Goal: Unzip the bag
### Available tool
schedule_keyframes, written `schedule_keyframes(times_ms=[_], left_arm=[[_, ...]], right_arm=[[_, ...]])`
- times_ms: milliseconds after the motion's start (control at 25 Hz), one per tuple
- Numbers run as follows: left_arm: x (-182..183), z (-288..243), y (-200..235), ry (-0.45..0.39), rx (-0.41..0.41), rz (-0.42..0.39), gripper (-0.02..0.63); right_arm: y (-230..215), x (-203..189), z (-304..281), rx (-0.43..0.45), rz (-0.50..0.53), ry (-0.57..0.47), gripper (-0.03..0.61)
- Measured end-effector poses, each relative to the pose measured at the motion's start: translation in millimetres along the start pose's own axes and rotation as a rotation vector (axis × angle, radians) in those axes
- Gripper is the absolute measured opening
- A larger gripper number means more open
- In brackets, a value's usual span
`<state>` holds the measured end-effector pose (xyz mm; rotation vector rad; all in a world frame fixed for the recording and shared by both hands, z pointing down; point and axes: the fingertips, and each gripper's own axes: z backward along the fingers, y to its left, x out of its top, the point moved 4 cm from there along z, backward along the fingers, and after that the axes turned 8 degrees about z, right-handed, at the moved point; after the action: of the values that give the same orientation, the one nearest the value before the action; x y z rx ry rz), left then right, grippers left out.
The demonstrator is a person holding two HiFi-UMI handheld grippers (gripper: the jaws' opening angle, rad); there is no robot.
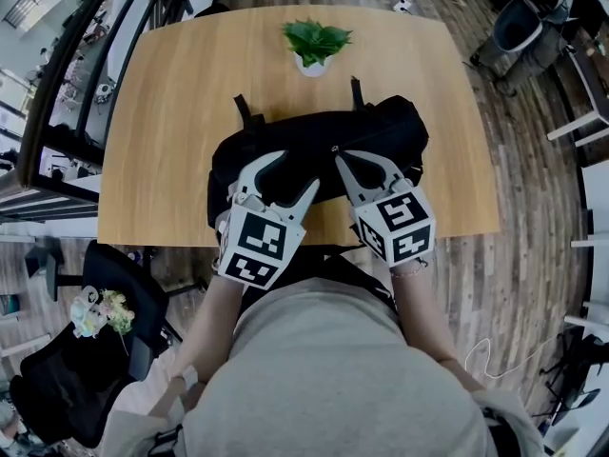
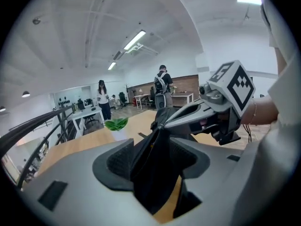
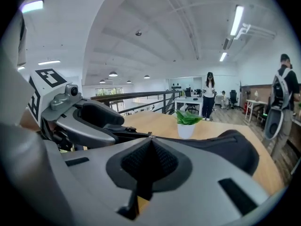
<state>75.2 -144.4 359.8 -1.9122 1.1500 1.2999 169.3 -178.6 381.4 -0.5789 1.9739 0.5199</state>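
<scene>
Near one plant (image 1: 317, 41), two grippers (image 1: 297, 169) (image 1: 339, 160) meet one black bag (image 1: 381, 131).

Our head cam looks steeply down over the table (image 1: 171, 112), with the left gripper (image 1: 290, 171) and right gripper (image 1: 337, 157) low in frame. Each gripper cam sits right behind its own jaws (super close, wide-angle), facing across the bag (image 1: 381, 131). All three share the bag and plant (image 1: 315, 44), and we catch the other gripper in each gripper view.

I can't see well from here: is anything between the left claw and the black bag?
Nothing visible does. The left claw stands open with fabric of the bag between its jaws; the potted plant sits beyond it.
</scene>
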Motion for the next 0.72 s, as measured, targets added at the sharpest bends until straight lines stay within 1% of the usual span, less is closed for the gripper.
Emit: schedule_keyframes(times_ms=[120, 240, 360, 400, 440, 480, 520, 640, 720], left_arm=[[2.7, -19.8, -5.7, 0.018, -0.009, -0.069, 0.256], [2.0, -36.1, -7.7, 0.073, -0.02, -0.14, 0.256], [-2.4, -48.1, -9.4, 0.126, -0.029, -0.183, 0.218], [-3.3, -50.4, -8.8, 0.133, -0.021, -0.191, 0.204], [-3.9, -52.0, -7.6, 0.137, -0.011, -0.194, 0.171], [-4.0, -52.9, -6.1, 0.138, -0.005, -0.192, 0.122], [-4.0, -53.3, -5.1, 0.138, -0.003, -0.188, 0.101], [-4.2, -53.8, -4.3, 0.141, -0.013, -0.177, 0.06], [-4.5, -54.3, -4.0, 0.14, -0.017, -0.172, 0.05]], right_arm=[[0.6, -0.3, 0.5, 0.019, 0.002, 0.0, 0.009], [-1.2, 0.7, 0.9, 0.035, -0.007, -0.008, 0.009], [-3.7, 3.0, 0.4, 0.032, -0.025, -0.029, 0.009], [-3.8, 3.6, -0.2, 0.03, -0.029, -0.033, 0.009], [-3.7, 4.0, -0.8, 0.03, -0.029, -0.035, 0.009], [-3.9, 4.3, -1.2, 0.033, -0.027, -0.035, 0.008], [-4.5, 4.4, -1.2, 0.036, -0.024, -0.035, 0.009], [-7.2, 3.5, -1.3, 0.038, -0.015, -0.035, 0.009], [-9.5, 2.7, -1.5, 0.028, -0.01, -0.038, 0.009]])
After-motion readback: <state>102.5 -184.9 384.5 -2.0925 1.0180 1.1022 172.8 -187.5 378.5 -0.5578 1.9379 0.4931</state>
